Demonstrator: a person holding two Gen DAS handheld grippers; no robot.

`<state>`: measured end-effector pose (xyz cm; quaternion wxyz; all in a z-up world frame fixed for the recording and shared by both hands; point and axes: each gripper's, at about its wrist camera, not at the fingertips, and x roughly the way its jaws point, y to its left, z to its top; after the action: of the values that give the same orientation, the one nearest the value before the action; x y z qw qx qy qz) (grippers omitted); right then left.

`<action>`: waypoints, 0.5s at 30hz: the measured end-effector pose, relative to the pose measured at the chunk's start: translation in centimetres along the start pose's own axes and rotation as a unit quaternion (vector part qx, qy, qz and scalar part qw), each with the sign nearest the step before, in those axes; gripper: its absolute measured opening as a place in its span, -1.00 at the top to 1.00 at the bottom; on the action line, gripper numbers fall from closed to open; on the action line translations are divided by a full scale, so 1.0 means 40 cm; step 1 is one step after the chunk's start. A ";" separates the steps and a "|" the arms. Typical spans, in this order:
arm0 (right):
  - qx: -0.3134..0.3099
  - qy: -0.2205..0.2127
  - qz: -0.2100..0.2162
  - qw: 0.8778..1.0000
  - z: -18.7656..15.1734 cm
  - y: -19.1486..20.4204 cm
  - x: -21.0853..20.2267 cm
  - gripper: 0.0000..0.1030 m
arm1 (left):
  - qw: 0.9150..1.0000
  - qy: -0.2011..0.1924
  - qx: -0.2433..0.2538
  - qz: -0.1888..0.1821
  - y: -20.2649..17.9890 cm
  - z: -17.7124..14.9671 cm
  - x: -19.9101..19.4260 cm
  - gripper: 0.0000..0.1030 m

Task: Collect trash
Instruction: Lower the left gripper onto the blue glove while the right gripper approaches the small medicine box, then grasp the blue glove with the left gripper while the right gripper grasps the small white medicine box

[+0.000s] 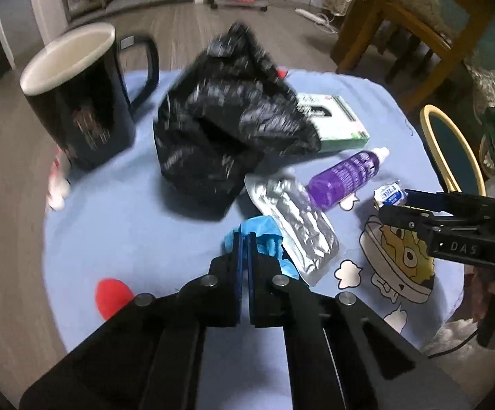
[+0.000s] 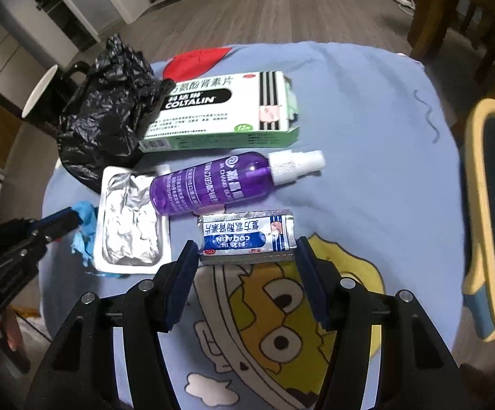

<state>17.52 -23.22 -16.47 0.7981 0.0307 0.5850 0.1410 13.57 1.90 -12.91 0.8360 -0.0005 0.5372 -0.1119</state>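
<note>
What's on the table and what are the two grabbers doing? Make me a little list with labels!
surface: blue cartoon tablecloth
left gripper: jaws shut on the blue glove
right gripper: jaws open, either side of the small Coltalin sachet
trash bag: black plastic bag, crumpled, far side of the table
other trash: green medicine box, purple spray bottle lying on its side, silver blister tray
not trash, probably: black mug standing upright
</note>
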 end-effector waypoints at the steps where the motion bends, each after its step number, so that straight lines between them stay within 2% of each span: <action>1: 0.006 -0.003 -0.002 1.000 -0.006 -0.008 -0.015 -0.16 | 1.000 -0.004 0.004 0.002 -0.005 0.002 -0.011 1.00; 4: 0.018 -0.013 -0.001 1.000 -0.015 -0.025 -0.059 -0.16 | 0.999 -0.023 0.035 0.024 -0.035 0.000 -0.060 1.00; 8: 0.026 -0.034 0.002 0.999 -0.032 -0.037 -0.124 -0.16 | 0.998 -0.033 0.051 0.034 -0.057 -0.004 -0.097 1.00; 12: 0.051 -0.048 0.010 0.998 -0.051 -0.055 -0.210 -0.16 | 0.998 -0.014 0.054 0.040 -0.051 -0.024 -0.080 1.00; 15: 0.019 -0.059 -0.006 0.998 -0.051 -0.031 -0.279 -0.16 | 0.997 -0.004 0.065 0.050 -0.053 -0.031 -0.061 0.98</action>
<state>12.76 -27.55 -7.04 0.8313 0.0504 0.5397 0.1228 11.08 0.45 -11.00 0.8408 0.0800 0.5251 -0.1048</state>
